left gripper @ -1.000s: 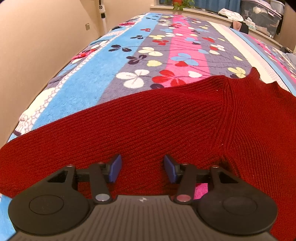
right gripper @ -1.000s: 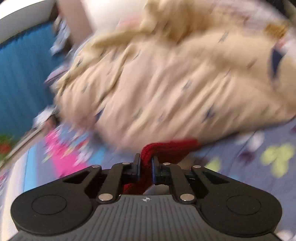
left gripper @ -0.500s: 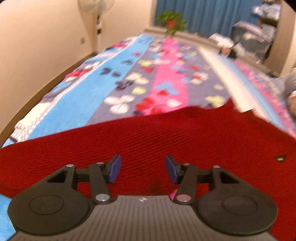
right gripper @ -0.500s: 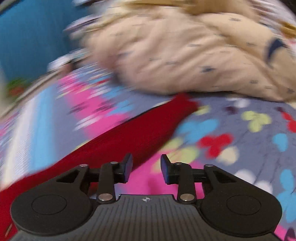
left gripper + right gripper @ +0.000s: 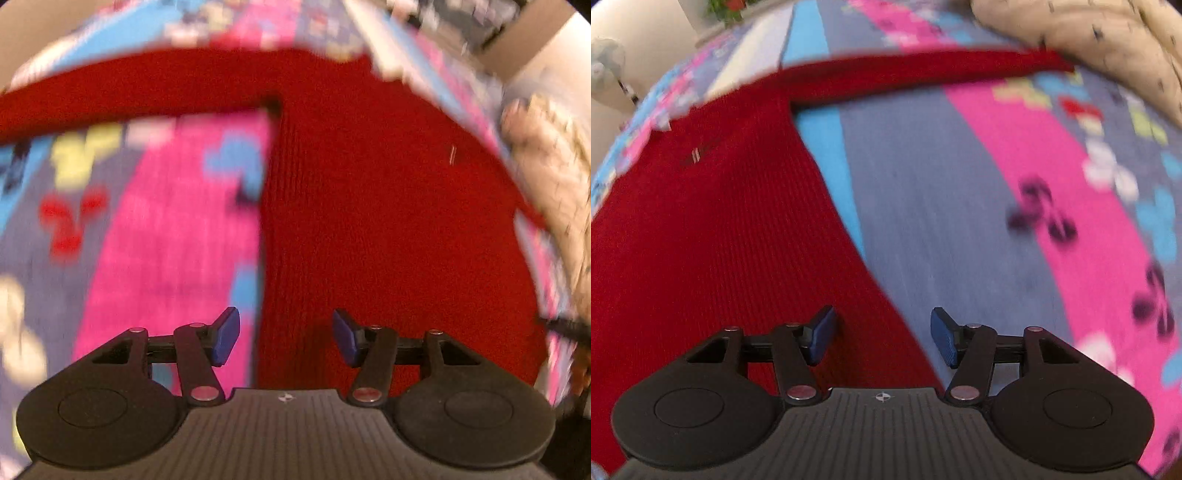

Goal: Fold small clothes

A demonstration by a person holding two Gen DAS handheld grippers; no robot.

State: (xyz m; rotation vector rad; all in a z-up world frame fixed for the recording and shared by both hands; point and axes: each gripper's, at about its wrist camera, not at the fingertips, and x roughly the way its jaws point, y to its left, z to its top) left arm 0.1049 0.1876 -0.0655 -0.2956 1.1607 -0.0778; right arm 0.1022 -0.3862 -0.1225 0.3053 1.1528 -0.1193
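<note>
A red knit sweater (image 5: 388,206) lies spread flat on a flowered bedspread (image 5: 166,229), one sleeve stretched out to the left. My left gripper (image 5: 286,338) is open and empty, just above the sweater's left side edge near the hem. In the right wrist view the same sweater (image 5: 713,229) fills the left half, its other sleeve reaching to the far right. My right gripper (image 5: 882,338) is open and empty over the sweater's right side edge. Both views are blurred by motion.
A heap of beige patterned clothes (image 5: 1100,48) lies at the far right of the bed, touching the sleeve end; it also shows in the left wrist view (image 5: 550,177). A white fan (image 5: 605,70) and a wall stand beyond the bed.
The right gripper let go of the red sleeve and opened. Both grippers swung back from the sleeve ends to the sweater's lower side edges. The sweater now lies flat.
</note>
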